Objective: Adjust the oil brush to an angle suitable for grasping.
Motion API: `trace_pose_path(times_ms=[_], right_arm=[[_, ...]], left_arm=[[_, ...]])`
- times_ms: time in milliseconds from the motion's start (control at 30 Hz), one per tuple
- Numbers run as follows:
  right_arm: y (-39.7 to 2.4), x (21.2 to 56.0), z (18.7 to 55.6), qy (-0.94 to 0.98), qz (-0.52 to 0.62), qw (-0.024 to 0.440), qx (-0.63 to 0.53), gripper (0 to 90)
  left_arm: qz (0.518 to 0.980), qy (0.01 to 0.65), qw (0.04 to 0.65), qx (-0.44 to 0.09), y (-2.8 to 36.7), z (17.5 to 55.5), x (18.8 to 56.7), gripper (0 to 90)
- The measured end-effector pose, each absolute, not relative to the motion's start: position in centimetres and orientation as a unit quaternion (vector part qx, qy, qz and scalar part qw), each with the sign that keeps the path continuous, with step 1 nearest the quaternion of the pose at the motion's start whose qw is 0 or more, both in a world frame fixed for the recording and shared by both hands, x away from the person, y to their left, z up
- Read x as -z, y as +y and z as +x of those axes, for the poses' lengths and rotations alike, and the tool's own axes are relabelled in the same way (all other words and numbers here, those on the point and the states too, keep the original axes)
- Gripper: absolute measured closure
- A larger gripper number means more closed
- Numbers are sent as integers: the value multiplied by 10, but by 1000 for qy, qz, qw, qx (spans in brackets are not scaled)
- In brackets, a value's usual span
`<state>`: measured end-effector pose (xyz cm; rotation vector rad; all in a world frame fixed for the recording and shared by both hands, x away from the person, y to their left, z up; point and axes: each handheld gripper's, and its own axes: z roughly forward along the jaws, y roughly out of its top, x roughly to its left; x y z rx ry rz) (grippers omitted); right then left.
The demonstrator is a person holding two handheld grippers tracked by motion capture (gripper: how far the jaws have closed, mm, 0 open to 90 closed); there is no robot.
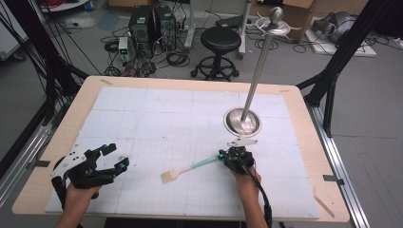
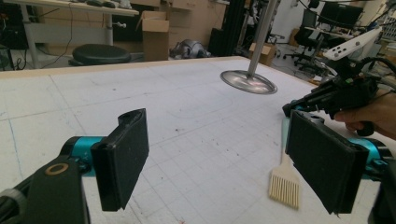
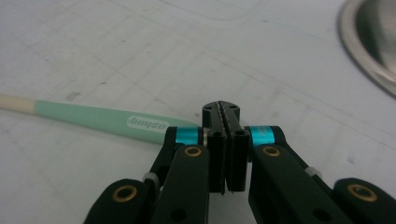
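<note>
A wooden table (image 1: 304,142) carries a white gridded mat (image 1: 157,123) that covers most of its top. On the far right part of the mat stands a metal stand (image 1: 243,121) with a round dished base and a tall, thin pole that leans up toward a knob with arms at its top.

Near the front edge, the person's left hand (image 1: 78,197) holds the left gripper (image 1: 116,156) at the left side of the mat. Its two black jaws stand wide apart with nothing between them, as the left gripper view shows, with bare mat in the gap.

At the right, the right hand (image 1: 247,183) holds the right gripper (image 1: 222,156) just in front of the stand's base. Its jaws are pressed together; in the right gripper view they meet at the end of the brush's green handle, though whether they pinch it cannot be told.

The pastry brush (image 1: 190,167) lies flat on the mat between the two grippers, its mint-green handle running up to the right gripper and its pale bristle head (image 2: 284,186) pointing toward the left gripper, well apart from it.
</note>
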<state>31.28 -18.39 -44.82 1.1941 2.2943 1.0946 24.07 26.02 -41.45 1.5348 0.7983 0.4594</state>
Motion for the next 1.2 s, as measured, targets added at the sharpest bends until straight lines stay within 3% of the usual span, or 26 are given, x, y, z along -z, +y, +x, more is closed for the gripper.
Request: trace_pose_path(times_ms=[333, 500, 933, 1200], right_arm=[[-210, 419, 287, 770, 424, 196, -434, 737], [-246, 406, 258, 723, 450, 234, -469, 507], [-309, 388, 203, 656, 487, 300, -493, 197], [-327, 388, 167, 646, 481, 306, -507, 165]], left_arm=[[670, 347, 625, -199, 260, 241, 415, 218], [674, 343, 625, -192, 257, 240, 415, 223], [682, 333, 625, -182, 250, 240, 418, 217], [680, 336, 626, -181, 250, 241, 418, 216]])
